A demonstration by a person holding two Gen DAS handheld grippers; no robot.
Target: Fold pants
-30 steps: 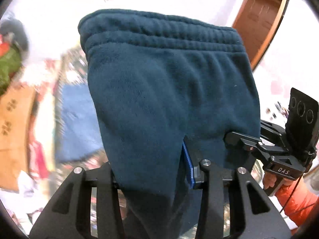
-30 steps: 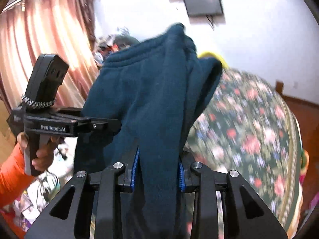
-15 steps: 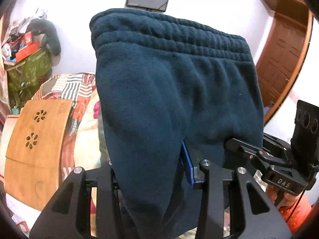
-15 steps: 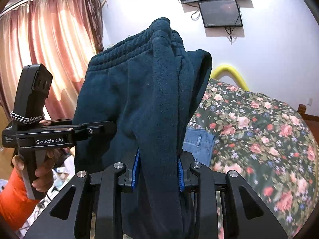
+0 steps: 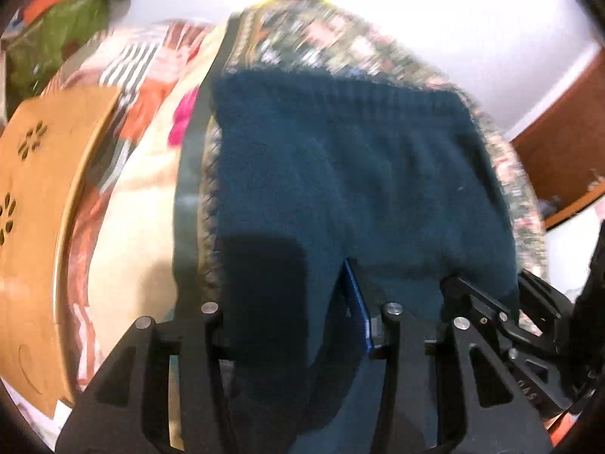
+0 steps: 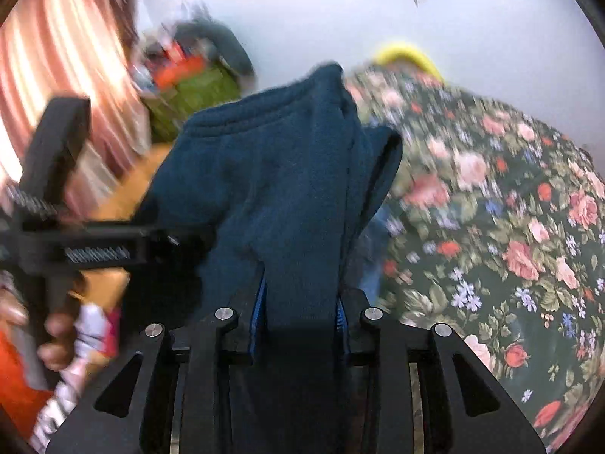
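Note:
The dark teal fleece pants [image 5: 351, 174] fill the left wrist view, their ribbed waistband at the far end over the floral bedspread [image 5: 340, 38]. My left gripper [image 5: 291, 310] is shut on a thick fold of the fabric; only its blue right pad shows. In the right wrist view the pants [image 6: 272, 189] drape up and away from my right gripper [image 6: 298, 302], which is shut on another bunch between its blue pads. The right gripper's body [image 5: 503, 325] shows at the lower right of the left view. The left gripper's handle [image 6: 56, 196] stands at the left of the right view, held by a hand.
The floral bedspread [image 6: 491, 208] covers the bed to the right, with a yellow headboard arc [image 6: 408, 53]. A wooden lap desk [image 5: 34, 208] lies at the left beside striped bedding. A green bag [image 6: 193, 94] and curtains stand at the far left. An orange sleeve [image 6: 15, 378] is at the lower left.
Both grippers have swung down and forward with the pants: the waistband, which stood against the wall, now hangs low over the bedspread. Both grips are unchanged. The frames are blurred by motion.

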